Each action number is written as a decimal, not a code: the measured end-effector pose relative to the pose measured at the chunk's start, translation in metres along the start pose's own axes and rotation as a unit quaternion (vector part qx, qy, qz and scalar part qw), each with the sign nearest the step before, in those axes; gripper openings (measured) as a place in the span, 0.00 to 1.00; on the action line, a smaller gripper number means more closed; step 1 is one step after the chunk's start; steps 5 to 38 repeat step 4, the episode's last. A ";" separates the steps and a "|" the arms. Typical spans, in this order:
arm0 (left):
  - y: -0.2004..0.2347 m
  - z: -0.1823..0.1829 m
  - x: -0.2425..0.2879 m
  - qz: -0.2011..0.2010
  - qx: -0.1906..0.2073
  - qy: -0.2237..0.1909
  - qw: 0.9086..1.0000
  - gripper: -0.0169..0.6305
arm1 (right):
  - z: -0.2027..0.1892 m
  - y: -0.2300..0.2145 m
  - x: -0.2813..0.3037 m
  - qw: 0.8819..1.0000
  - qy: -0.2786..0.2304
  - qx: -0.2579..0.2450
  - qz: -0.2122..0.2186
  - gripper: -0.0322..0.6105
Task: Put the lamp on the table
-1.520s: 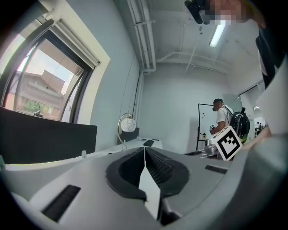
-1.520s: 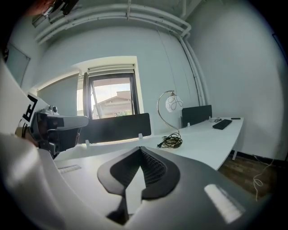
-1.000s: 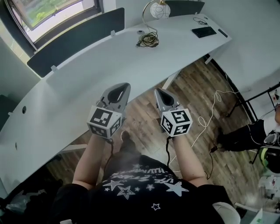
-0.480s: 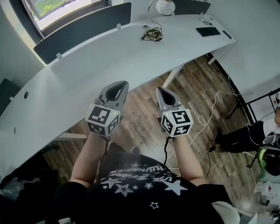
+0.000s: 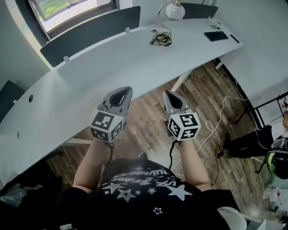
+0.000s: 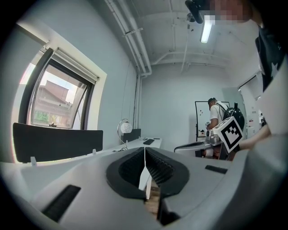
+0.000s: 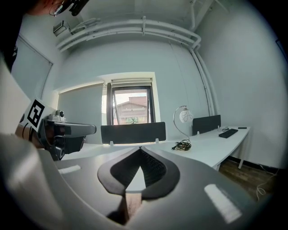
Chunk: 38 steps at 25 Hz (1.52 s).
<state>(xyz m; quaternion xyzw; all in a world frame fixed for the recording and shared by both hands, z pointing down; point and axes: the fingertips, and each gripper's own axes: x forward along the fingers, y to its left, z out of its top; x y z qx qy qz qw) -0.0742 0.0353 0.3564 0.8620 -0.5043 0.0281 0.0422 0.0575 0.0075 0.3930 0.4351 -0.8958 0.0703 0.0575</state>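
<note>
Nearest: wearer's black star-print shirt point(image 5: 139, 188), both forearms stretched out in front. L gripper point(image 5: 121, 93) & R gripper point(image 5: 171, 95) sit side by side, apart, over the wood floor point(image 5: 148, 119), just short of the table's near edge. Both are clenched: in each gripper view the jaws press tip to tip w/ nothing btwn them. Marker cubes sit at the wrist ends.

Beyond them: long curved white table point(image 5: 112, 60). The lamp point(image 5: 174, 11) stands on it toward the far right end, upright, round white shade on a thin arched stem, well apart from both grippers. Just nearer than the lamp, a tangle of dark cable point(image 5: 162, 40) lies on the tabletop. Right of that, a black keyboard point(image 5: 216, 35) lies near the table's right end. Dark partition panels point(image 5: 92, 31) run along the far edge, w/ a window point(image 5: 67, 5) behind them at far left. Another person point(image 5: 270, 143) shows partly at the right edge.
</note>
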 end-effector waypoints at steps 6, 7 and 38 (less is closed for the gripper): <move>0.014 0.002 -0.021 0.002 -0.002 0.001 1.000 0.05 | 0.003 0.027 0.004 1.000 0.005 -0.007 0.004 0.05; 0.014 0.002 -0.021 0.002 -0.002 0.001 1.000 0.05 | 0.003 0.027 0.004 1.000 0.005 -0.007 0.004 0.05; 0.014 0.002 -0.021 0.002 -0.002 0.001 1.000 0.05 | 0.003 0.027 0.004 1.000 0.005 -0.007 0.004 0.05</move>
